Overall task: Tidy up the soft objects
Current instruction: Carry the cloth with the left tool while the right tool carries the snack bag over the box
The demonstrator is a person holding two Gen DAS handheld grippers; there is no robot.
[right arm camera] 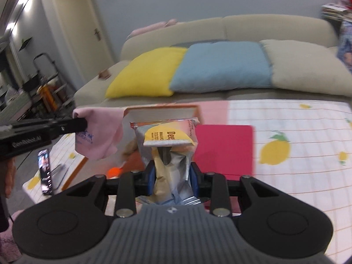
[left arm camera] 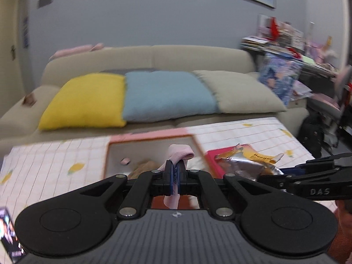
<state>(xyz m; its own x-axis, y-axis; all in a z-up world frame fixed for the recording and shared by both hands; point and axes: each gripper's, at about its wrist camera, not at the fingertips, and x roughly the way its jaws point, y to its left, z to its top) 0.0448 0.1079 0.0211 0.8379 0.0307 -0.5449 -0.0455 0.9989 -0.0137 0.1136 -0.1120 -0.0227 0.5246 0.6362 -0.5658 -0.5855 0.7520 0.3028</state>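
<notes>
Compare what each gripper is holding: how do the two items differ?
The left gripper is shut tight on a thin pink cloth; the right gripper stands wider around a bulky snack bag. The cloth is soft, matte and hangs limp, with blue print; the bag is crinkled, shiny foil with a yellow and pink label and stands up stiffly. Both are lifted above the checked tablecloth.

Both cameras ride low on hand-held grippers, looking forward and somewhat downward along the fingers, close above a table (left arm camera: 253,132) with a lemon-print cloth, toward a sofa (right arm camera: 264,25) along the far wall. The left view sits left of the right one, each catching the other's gripper at its edge. Both share the box (left arm camera: 151,139), red mat (right arm camera: 224,149) and cushions (left arm camera: 167,94), though blur softens details.
</notes>
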